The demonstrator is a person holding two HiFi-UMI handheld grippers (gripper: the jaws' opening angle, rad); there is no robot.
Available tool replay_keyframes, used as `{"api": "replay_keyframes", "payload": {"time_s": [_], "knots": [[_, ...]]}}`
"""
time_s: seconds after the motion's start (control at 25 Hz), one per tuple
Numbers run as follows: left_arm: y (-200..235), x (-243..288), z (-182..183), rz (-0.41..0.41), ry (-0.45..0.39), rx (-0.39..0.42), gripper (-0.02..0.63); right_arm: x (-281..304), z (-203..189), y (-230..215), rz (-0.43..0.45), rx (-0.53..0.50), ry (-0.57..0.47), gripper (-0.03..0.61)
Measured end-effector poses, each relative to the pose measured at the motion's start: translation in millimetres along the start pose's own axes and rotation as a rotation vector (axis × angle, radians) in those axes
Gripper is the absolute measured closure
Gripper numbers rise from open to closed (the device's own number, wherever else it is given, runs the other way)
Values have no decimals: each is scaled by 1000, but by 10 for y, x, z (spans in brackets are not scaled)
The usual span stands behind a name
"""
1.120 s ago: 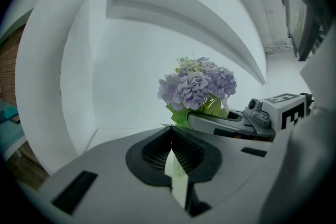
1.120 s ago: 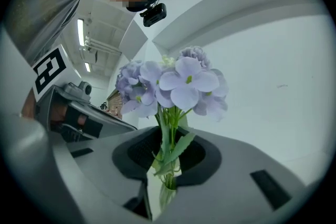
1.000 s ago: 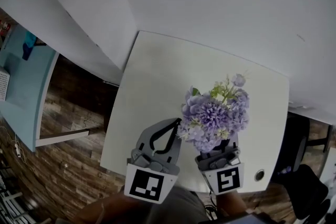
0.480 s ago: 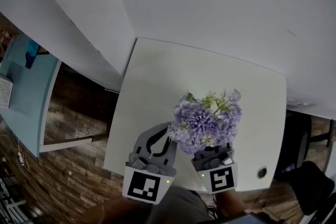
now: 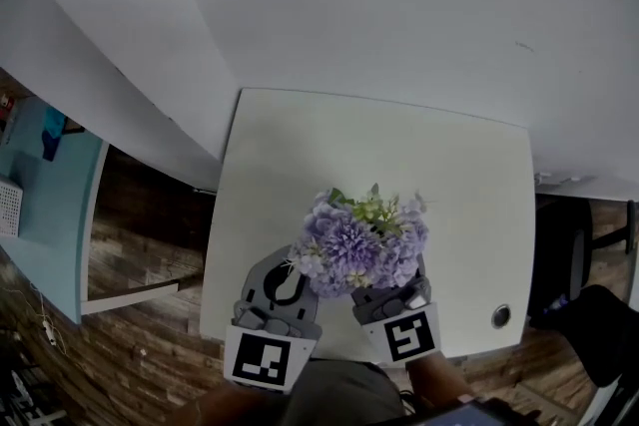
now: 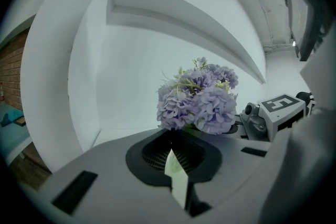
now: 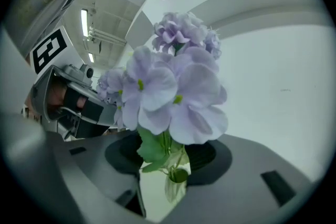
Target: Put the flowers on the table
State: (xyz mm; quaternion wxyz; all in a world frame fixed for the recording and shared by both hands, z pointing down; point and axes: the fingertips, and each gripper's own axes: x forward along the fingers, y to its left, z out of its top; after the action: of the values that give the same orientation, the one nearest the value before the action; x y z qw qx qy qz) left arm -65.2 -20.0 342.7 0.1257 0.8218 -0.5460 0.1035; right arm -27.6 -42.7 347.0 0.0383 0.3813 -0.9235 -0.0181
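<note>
Flowers (image 5: 357,244), a bunch of pale purple blooms with green leaves, stand upright over the near part of the white bench (image 5: 459,175), right in front of me. Their stems sit in a small clear glass vase (image 7: 175,186), which is between the jaws of my right hand-held gripper (image 5: 389,291). Those jaws have just been opening and now stand partly apart. In the right gripper view a strip of bare bench shows between the vase and one jaw, so the pads are not clamped on the glass. I cannot tell for certain whether the base of the vase rests on the bench.

My left hand-held gripper (image 5: 293,266) is just beside the right one, its tips close under the edge of the blooms. Its jaws are together at the tips and carry nothing; only a sliver of bench shows through the loop behind them.

Both hand-held grippers point away from me across the bench toward the white wall (image 5: 399,5). A small round hole (image 5: 500,316) sits near the right front corner of the bench, well apart from the flowers. Brown wooden floor (image 5: 140,244) shows to the left.
</note>
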Motion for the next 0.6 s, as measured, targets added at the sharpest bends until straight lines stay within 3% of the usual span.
{"api": "replay_keyframes", "payload": {"time_s": [0.4,0.6], "knots": [[-21,1,-50,-7,30,5,606,-48,-122,96,41,2,68,311],[-14,25,-69,-16,35,-2,606,-65,-219,142,94,-2,118,239]]}}
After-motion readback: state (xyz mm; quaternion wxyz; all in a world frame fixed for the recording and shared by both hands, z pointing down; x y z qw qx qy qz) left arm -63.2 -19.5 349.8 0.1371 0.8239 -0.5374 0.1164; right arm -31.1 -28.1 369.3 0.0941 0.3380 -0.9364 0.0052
